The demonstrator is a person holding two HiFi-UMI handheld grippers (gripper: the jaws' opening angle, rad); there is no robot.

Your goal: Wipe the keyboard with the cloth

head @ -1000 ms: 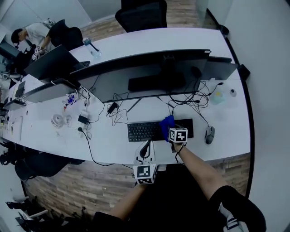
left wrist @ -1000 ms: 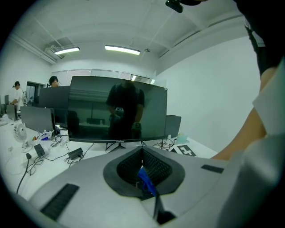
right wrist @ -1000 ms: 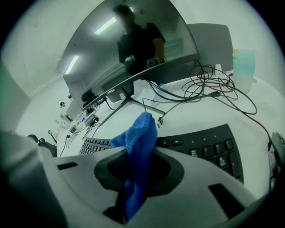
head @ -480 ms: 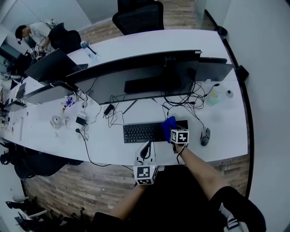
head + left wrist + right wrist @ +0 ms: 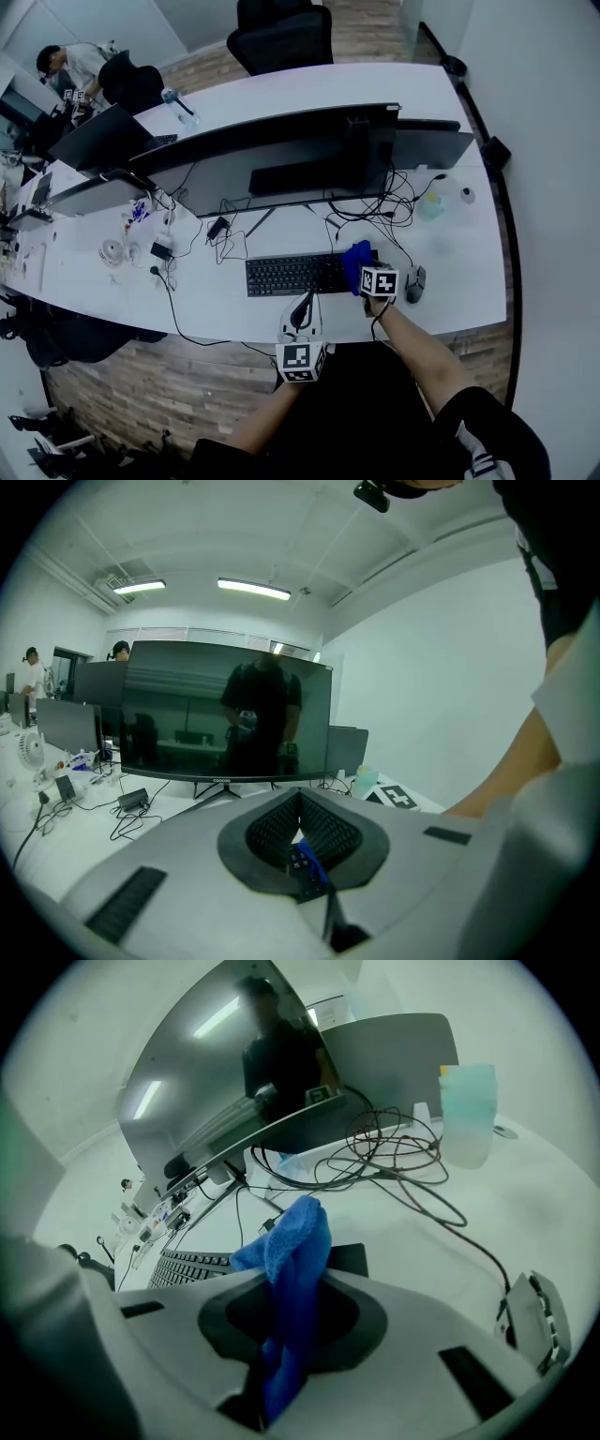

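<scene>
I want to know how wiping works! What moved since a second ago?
The right gripper, still shut on the blue cloth, slid rightward along the keyboard to its end near the mouse. Nothing was picked up or let go. The left gripper stayed shut and empty at the front edge of the desk.

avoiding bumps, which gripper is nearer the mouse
Right. The right gripper is beside the mouse, over the keyboard; the left gripper is by the front of the desk.
</scene>
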